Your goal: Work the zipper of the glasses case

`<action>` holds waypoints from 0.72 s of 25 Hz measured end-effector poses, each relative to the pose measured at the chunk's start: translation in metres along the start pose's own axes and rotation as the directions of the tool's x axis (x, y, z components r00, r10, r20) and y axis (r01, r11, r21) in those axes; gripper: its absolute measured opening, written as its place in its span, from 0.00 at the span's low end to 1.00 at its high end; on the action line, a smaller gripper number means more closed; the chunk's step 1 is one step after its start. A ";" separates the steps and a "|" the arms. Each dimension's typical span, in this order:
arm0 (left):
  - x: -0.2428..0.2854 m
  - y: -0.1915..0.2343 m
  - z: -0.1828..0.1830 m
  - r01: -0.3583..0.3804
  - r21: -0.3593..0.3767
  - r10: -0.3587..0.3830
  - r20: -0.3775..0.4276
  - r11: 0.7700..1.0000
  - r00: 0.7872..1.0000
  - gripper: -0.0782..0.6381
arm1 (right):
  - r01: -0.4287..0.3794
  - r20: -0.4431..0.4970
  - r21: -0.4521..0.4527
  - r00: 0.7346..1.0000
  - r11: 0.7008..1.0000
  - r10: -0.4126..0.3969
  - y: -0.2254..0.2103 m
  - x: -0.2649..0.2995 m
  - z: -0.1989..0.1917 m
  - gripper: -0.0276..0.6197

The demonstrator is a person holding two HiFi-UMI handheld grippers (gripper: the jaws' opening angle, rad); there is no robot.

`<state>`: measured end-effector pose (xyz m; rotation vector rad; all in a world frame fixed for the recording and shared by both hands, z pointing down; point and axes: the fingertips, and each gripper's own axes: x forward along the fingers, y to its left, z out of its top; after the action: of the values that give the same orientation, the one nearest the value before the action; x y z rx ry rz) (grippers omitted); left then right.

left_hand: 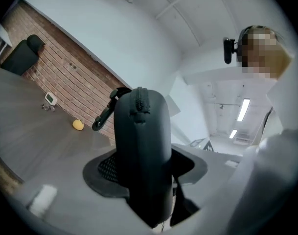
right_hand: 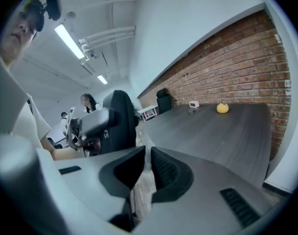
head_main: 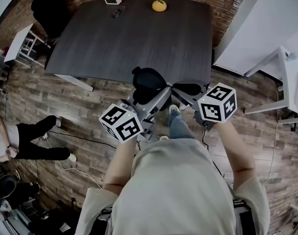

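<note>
The black glasses case (head_main: 148, 82) is held in the air above the wooden floor, just in front of the table's near edge. My left gripper (head_main: 152, 96) is shut on it. In the left gripper view the case (left_hand: 141, 131) stands upright between the pads, its zipper (left_hand: 139, 101) running over the top and a black clip (left_hand: 103, 117) hanging off its left side. My right gripper (head_main: 185, 89) is shut just right of the case, with nothing between its pads (right_hand: 163, 168). In the right gripper view the case (right_hand: 122, 119) is ahead and to the left, apart from the jaws.
A dark grey table (head_main: 139, 38) lies ahead, with a yellow fruit (head_main: 159, 5), a small white device (head_main: 112, 0) and a small dark object (head_main: 118, 11) at its far edge. A black chair (head_main: 47, 11) stands far left. A person's legs (head_main: 41, 141) are at the left, and white tables (head_main: 290, 72) at the right.
</note>
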<state>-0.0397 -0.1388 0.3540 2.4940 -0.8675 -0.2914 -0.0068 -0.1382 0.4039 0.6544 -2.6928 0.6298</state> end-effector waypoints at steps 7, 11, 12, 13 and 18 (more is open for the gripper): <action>0.003 0.004 0.023 0.008 -0.030 -0.005 0.075 1.000 0.997 0.46 | -0.066 0.134 0.255 0.990 0.965 0.032 0.012 0.003 -0.017 0.10; 0.005 0.008 0.028 0.017 -0.066 -0.009 0.109 0.998 0.994 0.46 | -0.121 0.236 0.402 0.971 0.908 0.025 0.016 0.003 -0.020 0.10; 0.005 0.011 0.029 0.018 -0.075 -0.009 0.116 0.997 0.993 0.46 | -0.123 0.252 0.419 0.968 0.900 0.014 0.017 0.004 -0.020 0.10; 0.006 0.013 0.029 0.019 -0.086 -0.008 0.123 0.996 0.992 0.46 | -0.123 0.266 0.433 0.964 0.893 0.003 0.019 0.004 -0.020 0.10; 0.016 0.025 0.031 0.038 -0.136 -0.018 0.145 0.990 0.989 0.46 | -0.092 0.303 0.475 0.951 0.875 -0.065 0.021 0.011 -0.020 0.09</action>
<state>-0.0513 -0.1770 0.3389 2.3802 -0.8390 -0.5288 -0.0228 -0.1154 0.4175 0.9247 -2.8331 1.3372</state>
